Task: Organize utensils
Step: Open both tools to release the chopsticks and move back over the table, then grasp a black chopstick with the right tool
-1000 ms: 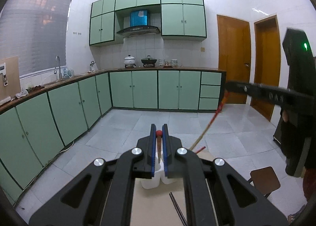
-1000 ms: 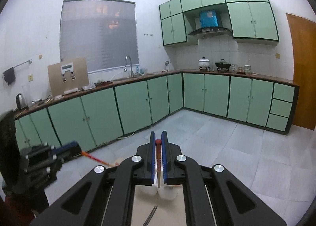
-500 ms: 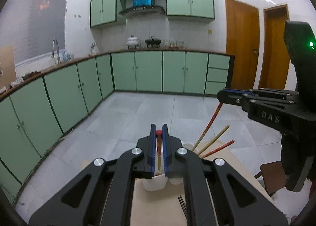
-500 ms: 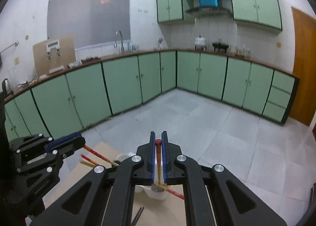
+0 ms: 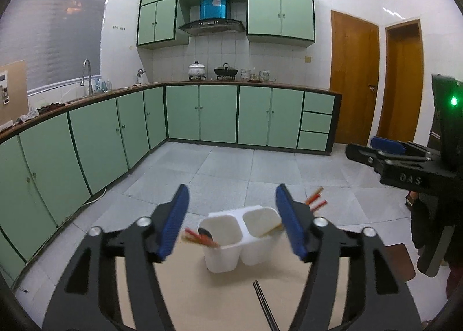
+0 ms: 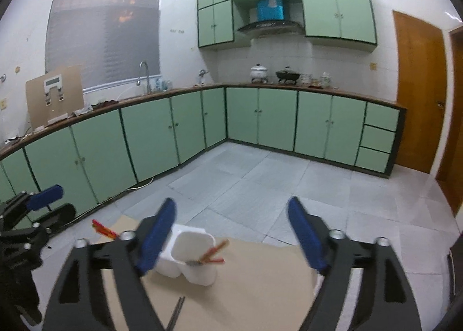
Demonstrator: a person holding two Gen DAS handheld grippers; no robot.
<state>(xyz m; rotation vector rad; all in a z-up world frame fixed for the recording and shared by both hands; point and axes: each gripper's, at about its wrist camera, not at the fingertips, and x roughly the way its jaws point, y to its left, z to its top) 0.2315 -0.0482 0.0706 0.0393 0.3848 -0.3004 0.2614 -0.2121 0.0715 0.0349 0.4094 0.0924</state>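
A white two-compartment holder (image 5: 240,241) (image 6: 191,258) stands on the tan table (image 5: 202,287). My left gripper (image 5: 231,221) hovers just short of it. Its jaws are opening and nothing is between the pads. Red chopsticks (image 5: 199,238) lean out of the left compartment toward this gripper. More red chopsticks (image 5: 315,200) stick out of the right compartment. My right gripper (image 6: 231,232) also hangs near the holder, its jaws opening and empty. Red chopsticks (image 6: 214,252) lean from the near compartment. Others (image 6: 102,229) poke out to the left.
A pair of dark chopsticks (image 5: 263,299) (image 6: 176,310) lies on the table in front of the holder. A small brown stool (image 5: 399,261) stands to the right of the table. Green cabinets line the far walls beyond a grey tiled floor.
Both grippers went from shut on a red-tipped chopstick to wide open, and the chopsticks now sit in the holder. Both grippers have dropped lower toward the table.
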